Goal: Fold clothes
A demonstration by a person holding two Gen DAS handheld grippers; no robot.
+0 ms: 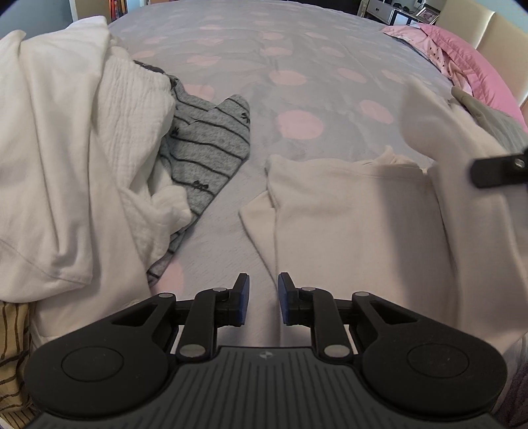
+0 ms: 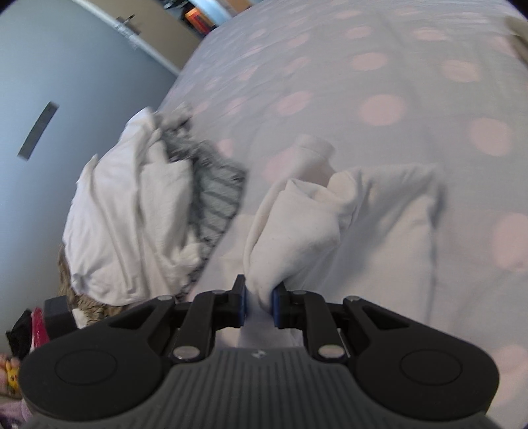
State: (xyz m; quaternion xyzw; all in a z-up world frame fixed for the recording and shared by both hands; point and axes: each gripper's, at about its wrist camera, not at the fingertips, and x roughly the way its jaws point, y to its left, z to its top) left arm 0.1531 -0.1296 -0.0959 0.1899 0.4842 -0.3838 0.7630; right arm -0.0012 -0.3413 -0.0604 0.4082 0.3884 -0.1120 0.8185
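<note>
One bed [image 1: 297, 49], wide, with a grey cover and pink dots. Blue wall [image 2: 66, 82] to the side, books [image 2: 201, 18] on a far shelf. One pink blanket [image 1: 468, 49] at the far right edge of the bed. One top [image 1: 346, 214], cream, flat on the cover near the front, partly folded, one side lifted up. One white pile [image 1: 66, 148] on the left, well apart from the top. One grey striped cloth [image 1: 211, 145] poking out from under that pile. One brown striped cloth [image 1: 13, 346] at the near left corner. Two grippers. Left gripper [image 1: 264, 297]: fingers close together with a small gap, nothing pinched, just above the near edge of the top. Right gripper [image 2: 259, 297]: fingers tight on a bunch of the top, lifted off the bed.
</note>
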